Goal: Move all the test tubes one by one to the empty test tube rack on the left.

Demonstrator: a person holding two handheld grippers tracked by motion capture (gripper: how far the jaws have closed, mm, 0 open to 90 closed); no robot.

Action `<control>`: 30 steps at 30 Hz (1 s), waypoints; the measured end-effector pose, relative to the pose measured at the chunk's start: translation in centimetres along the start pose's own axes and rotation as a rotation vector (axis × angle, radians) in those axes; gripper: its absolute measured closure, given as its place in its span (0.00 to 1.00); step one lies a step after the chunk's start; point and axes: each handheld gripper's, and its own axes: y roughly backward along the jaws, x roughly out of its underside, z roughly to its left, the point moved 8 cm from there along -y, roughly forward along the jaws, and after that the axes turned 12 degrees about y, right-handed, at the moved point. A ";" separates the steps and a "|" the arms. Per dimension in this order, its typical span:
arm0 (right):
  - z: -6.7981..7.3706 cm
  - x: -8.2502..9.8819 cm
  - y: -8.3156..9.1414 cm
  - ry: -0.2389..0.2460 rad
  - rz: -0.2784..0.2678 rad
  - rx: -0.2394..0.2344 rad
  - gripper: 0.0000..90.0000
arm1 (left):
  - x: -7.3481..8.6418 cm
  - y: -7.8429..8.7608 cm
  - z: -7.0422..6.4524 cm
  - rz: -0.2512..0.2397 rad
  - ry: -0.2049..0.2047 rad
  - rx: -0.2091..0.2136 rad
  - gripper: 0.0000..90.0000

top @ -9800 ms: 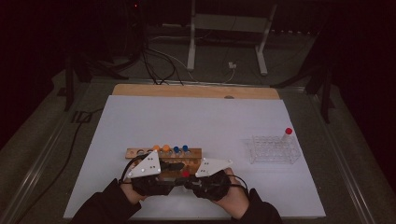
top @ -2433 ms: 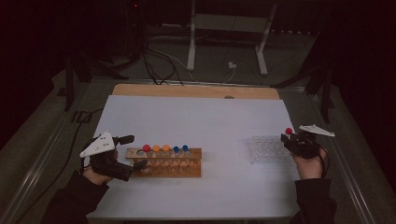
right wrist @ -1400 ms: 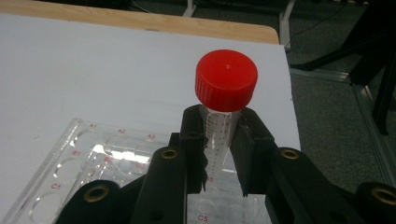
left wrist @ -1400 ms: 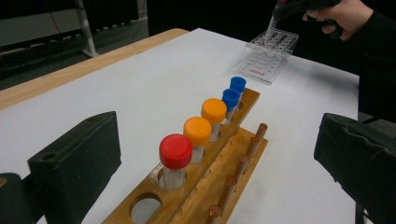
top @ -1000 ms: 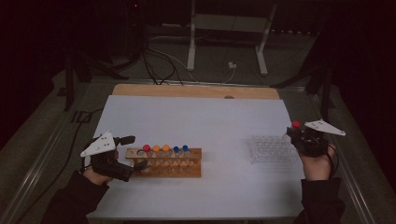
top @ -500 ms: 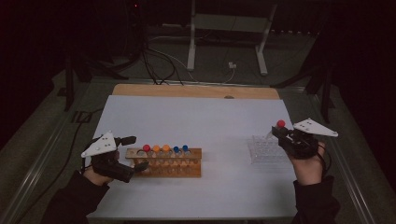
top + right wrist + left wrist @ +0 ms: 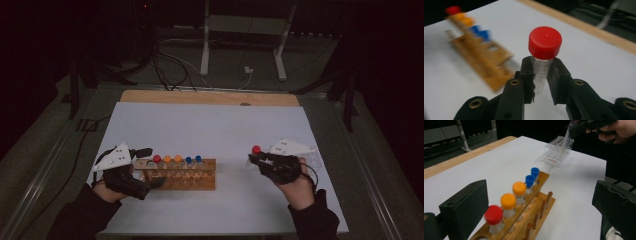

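Note:
A wooden rack (image 7: 182, 174) stands at the front left of the white table and holds tubes with red, orange and blue caps (image 7: 509, 200). My left gripper (image 7: 150, 168) is at the rack's left end. It is open, its jaws spread wide to either side of that end of the wooden rack (image 7: 534, 202). My right gripper (image 7: 256, 160) hovers right of the table's middle, shut on an upright clear tube with a red cap (image 7: 545, 42). That red cap (image 7: 256, 149) sticks up above the jaws. The wooden rack (image 7: 479, 52) lies blurred beyond it.
A clear plastic rack (image 7: 556, 152) stands near the table's right edge, behind my right hand. A wooden strip (image 7: 210, 97) runs along the table's far edge. The white table top (image 7: 210, 130) lies bare between the two racks. Cables and a metal stand are on the floor beyond.
My right gripper has carried the red-capped tube leftward, away from the clear rack and toward the table's middle. The left gripper has stayed at the wooden rack's end.

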 end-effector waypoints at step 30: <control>13.6 -3.3 -5.0 0.166 -0.014 -0.385 0.80 | 0.0 -5.0 -7.2 0.031 -0.083 0.180 0.79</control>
